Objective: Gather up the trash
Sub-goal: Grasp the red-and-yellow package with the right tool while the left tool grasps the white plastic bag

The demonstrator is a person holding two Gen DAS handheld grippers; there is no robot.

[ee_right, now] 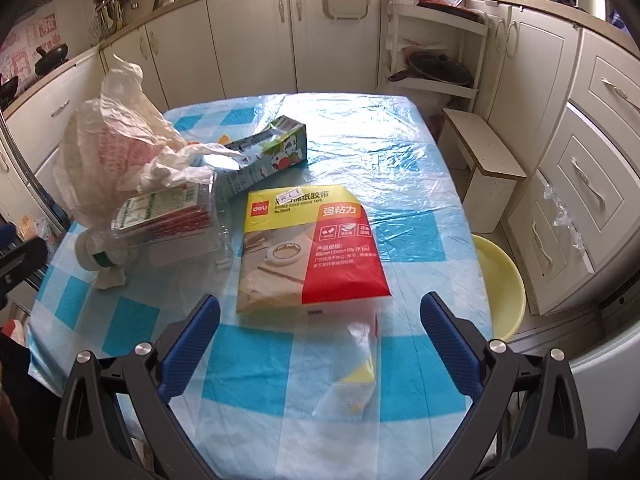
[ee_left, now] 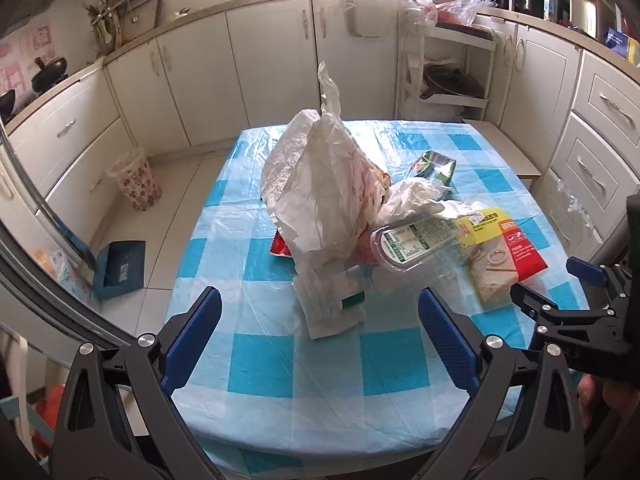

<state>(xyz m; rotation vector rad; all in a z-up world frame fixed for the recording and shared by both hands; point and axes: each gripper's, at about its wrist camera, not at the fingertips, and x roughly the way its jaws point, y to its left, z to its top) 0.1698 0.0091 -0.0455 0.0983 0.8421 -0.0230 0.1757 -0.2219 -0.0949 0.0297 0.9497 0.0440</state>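
Note:
A crumpled white plastic bag [ee_left: 316, 184] [ee_right: 108, 136] stands in the middle of the blue-checked table [ee_left: 304, 376] [ee_right: 416, 168]. Against it lie a clear plastic bottle [ee_left: 416, 248] [ee_right: 160, 228], a green carton [ee_left: 434, 166] [ee_right: 268, 156] and a yellow-red tape packet [ee_left: 504, 256] [ee_right: 312, 248]. A small clear wrapper [ee_right: 356, 372] lies between the right gripper's open fingers. My left gripper [ee_left: 320, 344] is open, near the table's front edge, short of the bag. My right gripper [ee_right: 320, 344] [ee_left: 560, 292] is open too, just short of the packet.
A floral waste bin [ee_left: 136, 180] stands on the floor left of the table, with a blue dustpan [ee_left: 120, 270] nearer. A yellow basin [ee_right: 500, 284] and a small white stool [ee_right: 484, 168] sit on the floor to the right. Cabinets ring the room.

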